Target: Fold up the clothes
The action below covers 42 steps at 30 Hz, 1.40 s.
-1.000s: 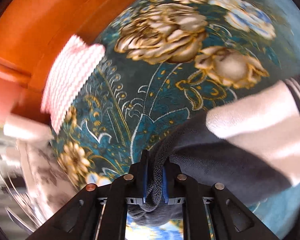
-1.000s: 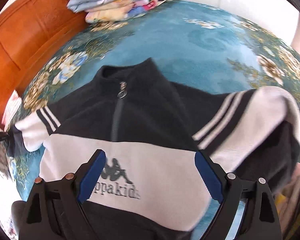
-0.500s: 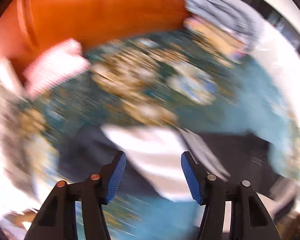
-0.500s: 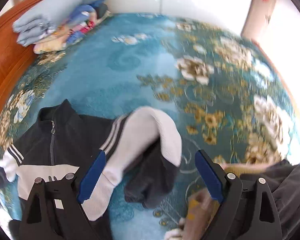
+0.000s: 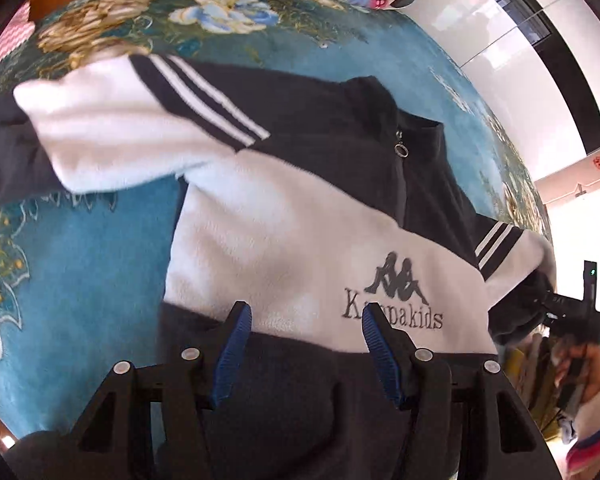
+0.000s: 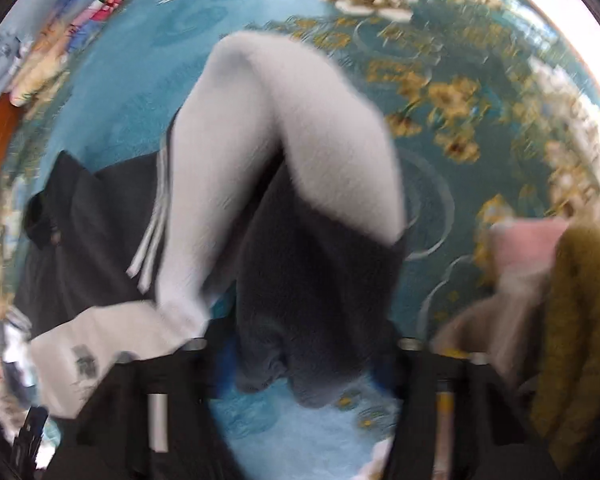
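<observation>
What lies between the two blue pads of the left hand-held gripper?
In the left wrist view, the left hand-held gripper stands open over the sweater; only its black lower band and white chest panel show between the pads, untouched.

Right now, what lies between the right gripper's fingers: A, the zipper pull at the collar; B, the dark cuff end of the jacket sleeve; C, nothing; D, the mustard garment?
B: in the right wrist view the dark cuff end of the white sleeve hangs between the closing right gripper.
</observation>
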### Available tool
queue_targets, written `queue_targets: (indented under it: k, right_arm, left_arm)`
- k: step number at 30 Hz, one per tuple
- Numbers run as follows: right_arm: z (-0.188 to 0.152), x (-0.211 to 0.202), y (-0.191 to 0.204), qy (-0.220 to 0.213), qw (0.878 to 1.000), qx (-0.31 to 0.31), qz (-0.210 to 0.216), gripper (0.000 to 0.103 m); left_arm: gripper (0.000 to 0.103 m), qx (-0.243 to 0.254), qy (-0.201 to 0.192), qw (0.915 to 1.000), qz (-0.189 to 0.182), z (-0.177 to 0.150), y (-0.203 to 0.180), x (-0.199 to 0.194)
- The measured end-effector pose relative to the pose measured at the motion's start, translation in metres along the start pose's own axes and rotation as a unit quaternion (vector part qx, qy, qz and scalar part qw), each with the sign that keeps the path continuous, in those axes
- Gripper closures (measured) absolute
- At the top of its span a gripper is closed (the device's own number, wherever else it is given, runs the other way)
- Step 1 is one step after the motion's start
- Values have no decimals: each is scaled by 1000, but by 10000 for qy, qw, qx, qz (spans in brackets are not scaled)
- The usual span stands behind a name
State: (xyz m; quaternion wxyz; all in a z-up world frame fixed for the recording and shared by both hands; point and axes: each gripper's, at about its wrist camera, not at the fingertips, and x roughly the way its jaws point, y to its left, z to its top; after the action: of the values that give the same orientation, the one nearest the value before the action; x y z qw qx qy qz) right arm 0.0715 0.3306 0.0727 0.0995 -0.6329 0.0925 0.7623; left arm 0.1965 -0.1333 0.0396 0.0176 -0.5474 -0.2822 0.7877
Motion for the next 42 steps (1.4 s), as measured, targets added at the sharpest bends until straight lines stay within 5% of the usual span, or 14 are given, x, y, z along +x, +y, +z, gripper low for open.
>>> queue_targets:
  k: [2,6,10,12,14,22,24,27,31,36,42]
  right_arm:
    - [14,-11,0,-161,9988,-206,-410,77]
    - [49,-36,-3,-428,9860,-787,-1404,82]
    - [87,-42,-14,-432,9508,-1388,-2736,82]
    - [98,-42,-25,-374,9502,-1163,-2868,72]
    - [109,-41,-35,-317,9489,-937,-2998,28]
    - [126,-79,-25,-1175,9472,-734,-2893,24]
    - [122,-98,-19,-1551,9546,-572,-2479,24]
    - [91,-113,4,-1669,9777,-674,-1079,24]
    - [11,-91,57,-1030,9816,-1458,670,24]
    - [-91,-37,100,-159,9630,-2434,1148,24]
    - [-139,1,67,390,9748,-1444,1657,24]
  left_arm:
    - [41,-164,-14,9998,-124,0,9,1]
    - [41,-363,-118,9988,-294,0,19,-2]
    - [41,-526,-64,9978,-411,-5,25,1]
    - [41,-641,-58,9967,-490,-6,29,3]
    - [41,-768,-38,9954,-581,-7,35,5]
    - [41,-881,-20,9939,-665,-7,37,6]
    - [41,-913,-36,9934,-692,-7,39,5]
    - [41,-933,-84,9933,-677,-7,39,0]
    - [41,-776,-128,9956,-519,-8,34,-11]
    - [41,-781,-260,9961,-331,-14,42,-37]
    - [41,-1486,-435,9864,-559,-28,78,-60]
